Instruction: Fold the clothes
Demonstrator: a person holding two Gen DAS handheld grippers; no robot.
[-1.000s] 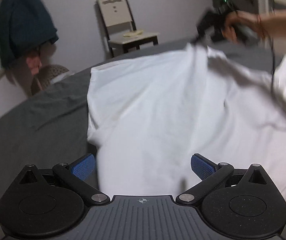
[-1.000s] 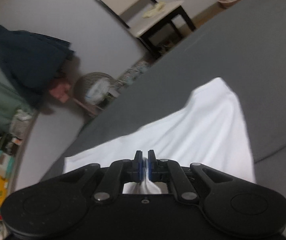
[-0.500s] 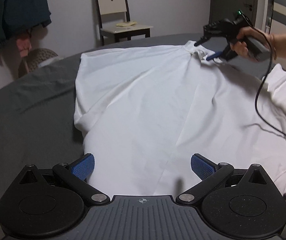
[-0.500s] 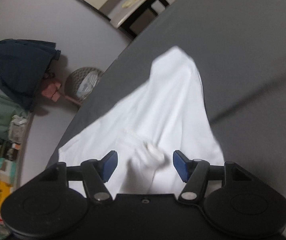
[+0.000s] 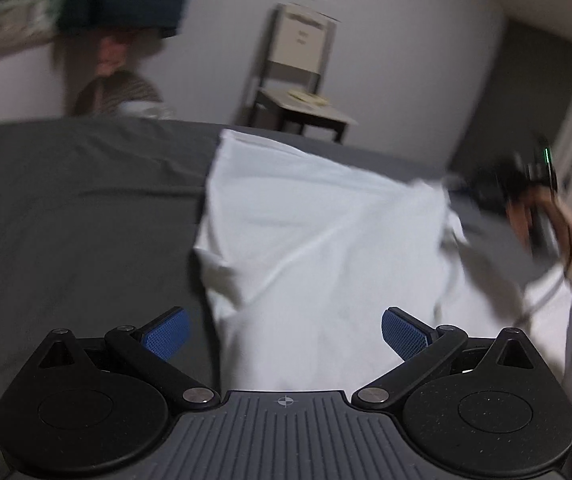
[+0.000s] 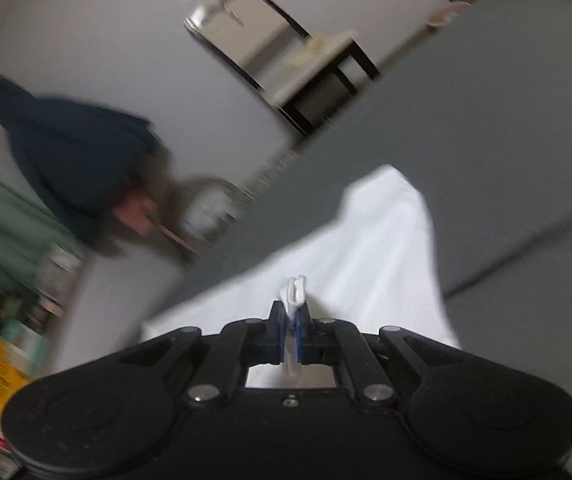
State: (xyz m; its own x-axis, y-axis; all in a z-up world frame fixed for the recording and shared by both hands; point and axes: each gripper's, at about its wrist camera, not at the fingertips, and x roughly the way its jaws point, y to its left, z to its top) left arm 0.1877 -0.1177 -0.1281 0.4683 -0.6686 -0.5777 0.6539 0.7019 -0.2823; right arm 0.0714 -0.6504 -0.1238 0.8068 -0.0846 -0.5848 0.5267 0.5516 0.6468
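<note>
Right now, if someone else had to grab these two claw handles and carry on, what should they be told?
Left claw: open, empty, hovering over the near edge of the white shirt.
Right claw: shut on a pinch of the shirt, lifting that part.
The shirt lies spread on the grey bed, mostly flat.
Done: one grip taken. No fold is visible yet.
Left: take a second grip with the left claw, then fold.

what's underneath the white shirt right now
The white shirt lies spread on a dark grey bed cover, which shows all around its edges. Whatever is directly beneath the fabric is covered. The right gripper pinches a bit of the shirt.
</note>
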